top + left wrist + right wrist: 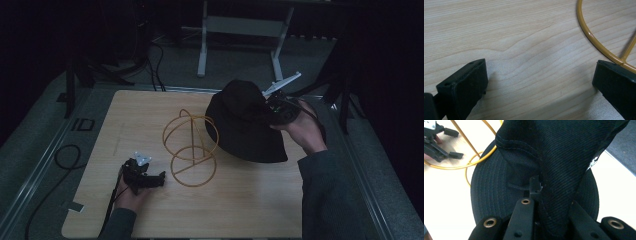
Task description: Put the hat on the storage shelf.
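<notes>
Your right tool was clenched on the black hat, right of centre in the high view. In the right gripper view its jaws pinched a fold of the hat's cloth between them, with the crown rising toward the top of the frame and the brim spread below it. The hat leaned against the right side of the yellow wire stand, which stood at the middle of the wooden surface.

Your left tool rested low at the lower left of the high view, just beside the stand's base ring. In the left gripper view its jaws stood wide apart and released, bare wood between them, and the yellow ring curved past at the upper right, just above one jaw.
</notes>
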`<state>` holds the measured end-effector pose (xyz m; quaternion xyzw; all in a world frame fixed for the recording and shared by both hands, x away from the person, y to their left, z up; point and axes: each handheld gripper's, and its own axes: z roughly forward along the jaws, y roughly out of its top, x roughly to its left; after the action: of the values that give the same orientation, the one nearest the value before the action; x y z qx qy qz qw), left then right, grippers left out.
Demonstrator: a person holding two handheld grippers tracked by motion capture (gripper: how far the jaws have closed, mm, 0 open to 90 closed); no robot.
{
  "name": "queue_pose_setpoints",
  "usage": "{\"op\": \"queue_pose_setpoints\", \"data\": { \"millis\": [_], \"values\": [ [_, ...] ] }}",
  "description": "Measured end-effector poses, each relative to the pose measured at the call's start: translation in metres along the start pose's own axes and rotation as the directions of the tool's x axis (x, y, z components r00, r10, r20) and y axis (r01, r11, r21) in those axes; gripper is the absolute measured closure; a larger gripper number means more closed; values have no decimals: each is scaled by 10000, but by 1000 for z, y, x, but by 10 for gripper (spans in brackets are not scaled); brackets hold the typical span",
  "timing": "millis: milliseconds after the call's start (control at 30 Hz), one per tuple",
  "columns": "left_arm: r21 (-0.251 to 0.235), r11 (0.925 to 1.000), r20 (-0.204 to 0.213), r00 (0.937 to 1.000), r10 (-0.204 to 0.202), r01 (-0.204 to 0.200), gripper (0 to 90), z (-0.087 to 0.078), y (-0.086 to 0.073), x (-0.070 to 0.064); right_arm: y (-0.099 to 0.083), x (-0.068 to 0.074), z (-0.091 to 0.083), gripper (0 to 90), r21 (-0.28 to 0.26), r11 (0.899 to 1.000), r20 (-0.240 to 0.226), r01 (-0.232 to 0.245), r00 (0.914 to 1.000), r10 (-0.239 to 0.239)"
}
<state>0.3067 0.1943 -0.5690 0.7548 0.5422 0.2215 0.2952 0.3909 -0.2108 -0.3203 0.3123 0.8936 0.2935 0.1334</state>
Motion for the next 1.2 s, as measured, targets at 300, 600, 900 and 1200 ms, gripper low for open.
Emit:
{"op": "queue_pose_setpoints", "data": {
  "millis": [300, 600, 900, 1200],
  "values": [
    [9, 10000, 5, 10000, 9, -9, 3, 0, 0, 0, 1, -8, -10, 875, -42, 10000, 139, -54, 9999, 55],
    [26, 10000, 1, 10000, 30, -30, 3, 0, 0, 0, -1, -17, -15, 875, -113, 9999, 128, -123, 9998, 125],
    [-5, 10000, -2, 10000, 5, -5, 3, 0, 0, 0, -4, -25, -20, 875, -515, 9986, -263, 97, 9996, -111],
    [-1, 10000, -4, 10000, 15, -15, 3, 0, 0, 0, -7, -28, -25, 875, -674, 9976, -467, 148, 9987, -180]
  ]
}}
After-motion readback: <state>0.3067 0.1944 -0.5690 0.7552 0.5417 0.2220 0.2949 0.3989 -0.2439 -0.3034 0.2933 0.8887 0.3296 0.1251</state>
